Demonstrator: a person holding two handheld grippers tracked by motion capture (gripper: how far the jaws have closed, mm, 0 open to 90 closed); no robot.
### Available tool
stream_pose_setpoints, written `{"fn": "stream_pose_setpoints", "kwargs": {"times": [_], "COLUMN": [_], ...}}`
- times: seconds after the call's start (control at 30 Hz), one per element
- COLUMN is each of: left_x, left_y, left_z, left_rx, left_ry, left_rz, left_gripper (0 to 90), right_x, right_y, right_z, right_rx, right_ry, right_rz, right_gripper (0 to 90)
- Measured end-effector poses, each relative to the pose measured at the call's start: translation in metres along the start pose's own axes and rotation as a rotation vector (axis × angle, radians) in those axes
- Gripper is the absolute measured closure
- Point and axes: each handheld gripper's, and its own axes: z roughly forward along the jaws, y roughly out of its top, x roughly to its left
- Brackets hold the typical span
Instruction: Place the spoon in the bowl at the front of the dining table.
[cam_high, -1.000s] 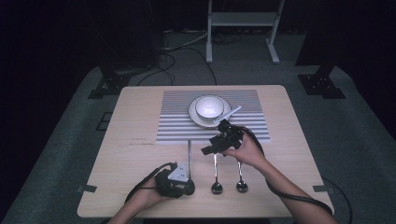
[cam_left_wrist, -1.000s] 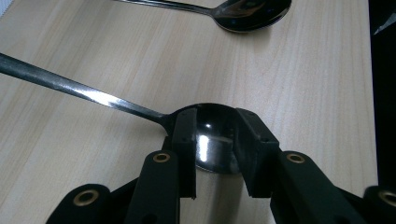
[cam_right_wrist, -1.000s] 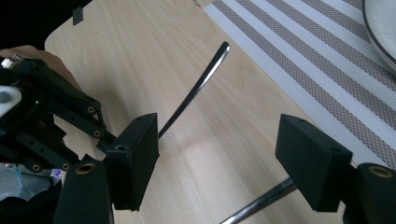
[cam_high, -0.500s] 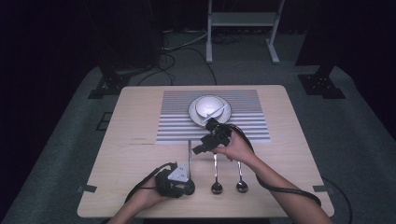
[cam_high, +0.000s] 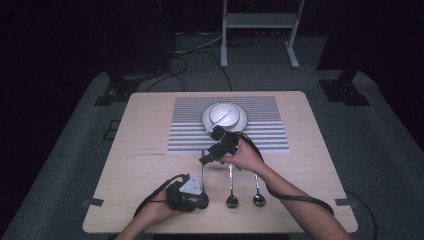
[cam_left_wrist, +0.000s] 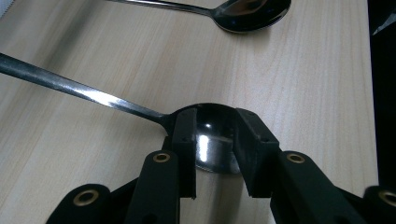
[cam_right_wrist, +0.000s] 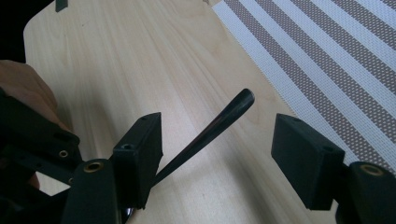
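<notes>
Three metal spoons lie side by side near the table's front edge. My left gripper (cam_high: 199, 200) (cam_left_wrist: 217, 140) is shut on the bowl of the leftmost spoon (cam_high: 202, 172) (cam_left_wrist: 84, 91), one pad on each side of it. The right gripper (cam_high: 206, 159) (cam_right_wrist: 219, 130) hovers over that spoon's handle end (cam_right_wrist: 229, 114). Its jaws stand wide apart and have just been closing a little, with the handle tip between them and untouched.
The middle spoon (cam_high: 231, 187) (cam_left_wrist: 247, 14) and the right spoon (cam_high: 257, 190) lie just right of the held one. A striped placemat (cam_high: 270, 130) (cam_right_wrist: 336, 70) carries a white plate (cam_high: 243, 122) with a bowl (cam_high: 222, 114) and a utensil in it.
My right gripper has moved left and toward the front, from beside the plate to the leftmost spoon's handle end. The left gripper has stayed put.
</notes>
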Motion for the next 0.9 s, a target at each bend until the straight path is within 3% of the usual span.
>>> {"fn": "stream_pose_setpoints", "kwargs": {"times": [0.23, 0.57, 0.83, 0.9], "left_x": [0.0, -0.001, -0.002, -0.002], "left_y": [0.0, 0.0, 0.001, 0.002], "left_z": [0.0, 0.0, 0.0, -0.001], "left_rx": [0.0, 0.001, 0.006, 0.012], "left_ry": [0.0, 0.003, 0.005, 0.019], "left_rz": [0.002, 0.004, 0.009, 0.014], "left_gripper": [69.9, 69.9, 68.9, 64.6], "right_x": [-0.001, -0.005, -0.007, -0.006], "right_y": [0.006, 0.013, 0.013, 0.013], "right_z": [0.008, 0.014, 0.01, 0.008], "right_rx": [0.009, 0.039, 0.033, 0.029], "right_ry": [-0.002, 0.015, 0.041, 0.048], "right_rz": [0.001, 0.027, 0.05, 0.055], "right_gripper": [38.6, 67.7, 72.4, 74.1]}}
